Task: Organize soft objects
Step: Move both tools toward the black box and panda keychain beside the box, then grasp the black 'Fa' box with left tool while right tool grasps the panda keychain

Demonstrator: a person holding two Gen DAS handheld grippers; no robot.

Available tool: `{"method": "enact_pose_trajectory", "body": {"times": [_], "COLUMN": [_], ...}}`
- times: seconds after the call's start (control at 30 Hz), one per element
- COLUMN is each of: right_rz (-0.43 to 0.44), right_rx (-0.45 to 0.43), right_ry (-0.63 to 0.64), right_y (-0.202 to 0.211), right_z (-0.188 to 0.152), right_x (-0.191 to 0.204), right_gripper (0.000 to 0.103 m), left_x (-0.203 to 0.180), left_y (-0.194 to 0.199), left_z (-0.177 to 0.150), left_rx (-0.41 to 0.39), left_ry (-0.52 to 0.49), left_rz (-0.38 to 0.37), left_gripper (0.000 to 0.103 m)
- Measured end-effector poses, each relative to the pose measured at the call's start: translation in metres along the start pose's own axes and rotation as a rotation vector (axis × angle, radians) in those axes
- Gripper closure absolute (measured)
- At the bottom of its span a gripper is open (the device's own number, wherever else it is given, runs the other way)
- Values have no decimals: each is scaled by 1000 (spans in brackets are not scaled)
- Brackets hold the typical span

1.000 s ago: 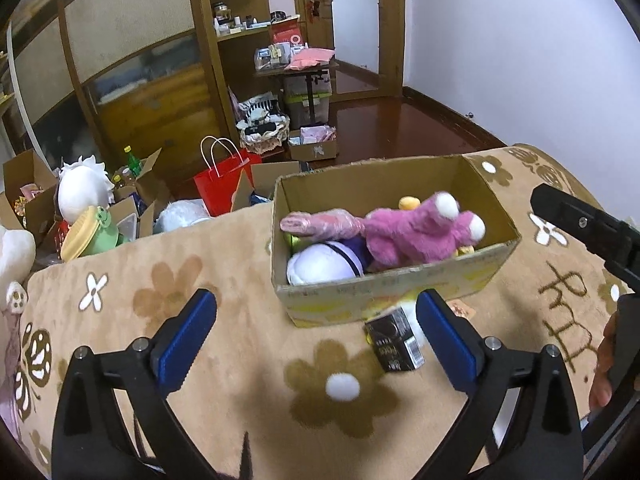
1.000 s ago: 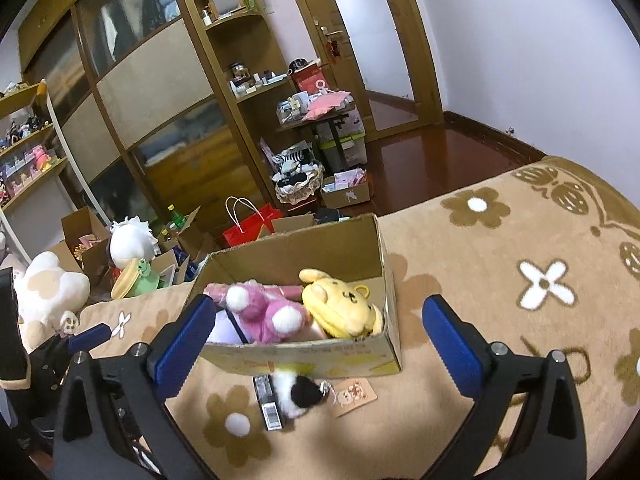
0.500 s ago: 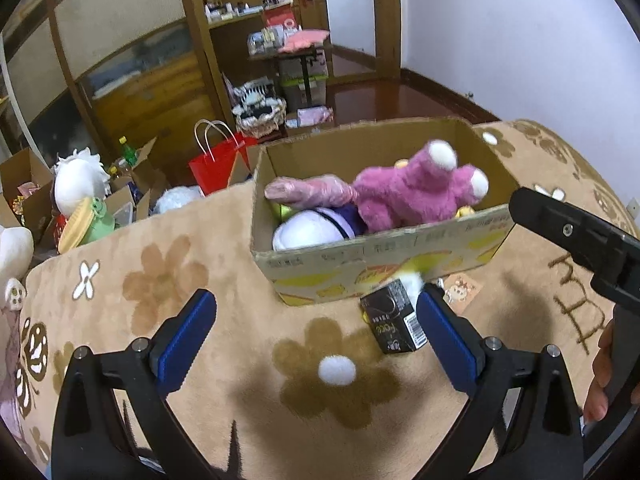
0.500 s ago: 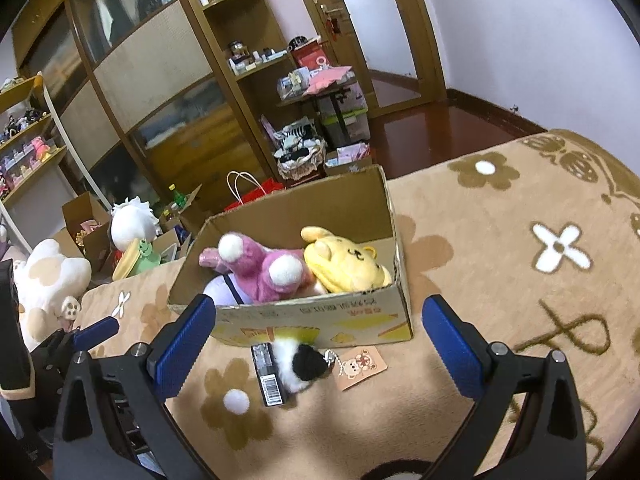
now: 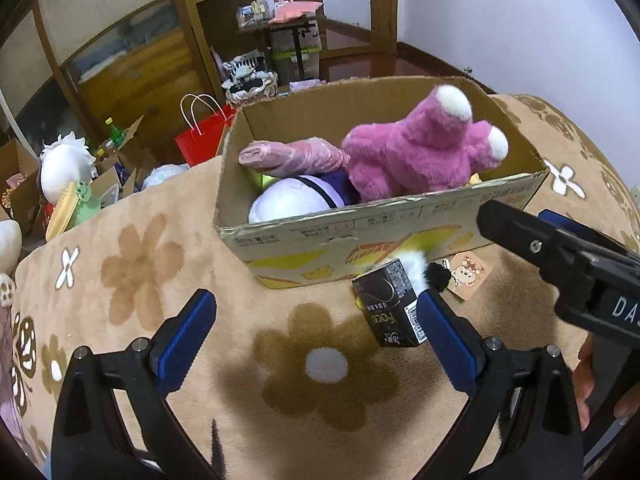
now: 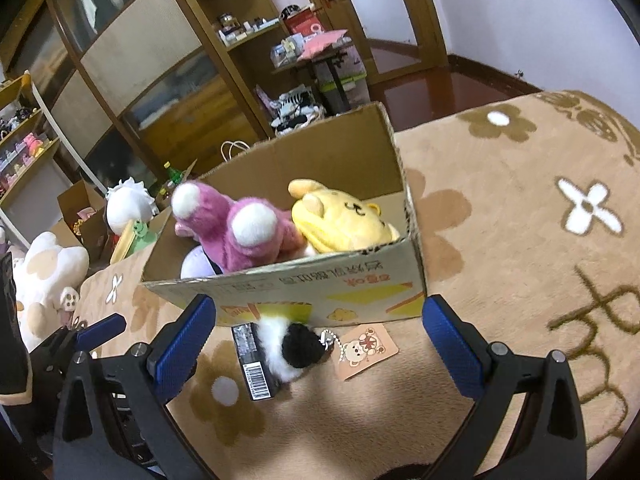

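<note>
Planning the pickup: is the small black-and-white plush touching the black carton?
Touching. The right wrist view shows the plush resting against the black carton, no gap.

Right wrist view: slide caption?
Open right gripper above a black-and-white plush keychain in front of the cardboard box.

Flowered tan blanket [image 6: 500, 208], cardboard box [image 6: 360, 284], small black carton [image 6: 256, 360], panda keychain plush [image 6: 290, 350]

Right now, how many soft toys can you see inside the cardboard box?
3 can be seen in the cardboard box: a pink plush in the middle, a yellow plush at its right end, and a white and purple plush under the pink one. More may be hidden beneath.
</note>
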State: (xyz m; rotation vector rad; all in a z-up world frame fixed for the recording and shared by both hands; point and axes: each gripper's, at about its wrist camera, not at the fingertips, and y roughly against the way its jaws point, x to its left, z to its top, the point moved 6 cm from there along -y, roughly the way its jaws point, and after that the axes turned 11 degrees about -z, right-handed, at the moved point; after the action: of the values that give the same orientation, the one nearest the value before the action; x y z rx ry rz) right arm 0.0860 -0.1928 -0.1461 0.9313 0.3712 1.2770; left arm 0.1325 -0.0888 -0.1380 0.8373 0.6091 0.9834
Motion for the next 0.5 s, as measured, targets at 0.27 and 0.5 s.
{"method": "enact_pose_trajectory", "body": {"times": [0.27, 0.5], "right_rz": [40, 51], "right_rx": [69, 100], "right_ry": [-51, -78], "right_y": [-25, -37], "right_z": [-7, -11], "right_x": [-4, -9], "right_gripper": [0, 0], "left_x": [-2, -2], "left_y": [-19, -32], "left_z": [-3, -4], "left_rx": [30, 53], "left_ry": [20, 40], "left_rz": [0, -18], "left_gripper": [4, 4]}}
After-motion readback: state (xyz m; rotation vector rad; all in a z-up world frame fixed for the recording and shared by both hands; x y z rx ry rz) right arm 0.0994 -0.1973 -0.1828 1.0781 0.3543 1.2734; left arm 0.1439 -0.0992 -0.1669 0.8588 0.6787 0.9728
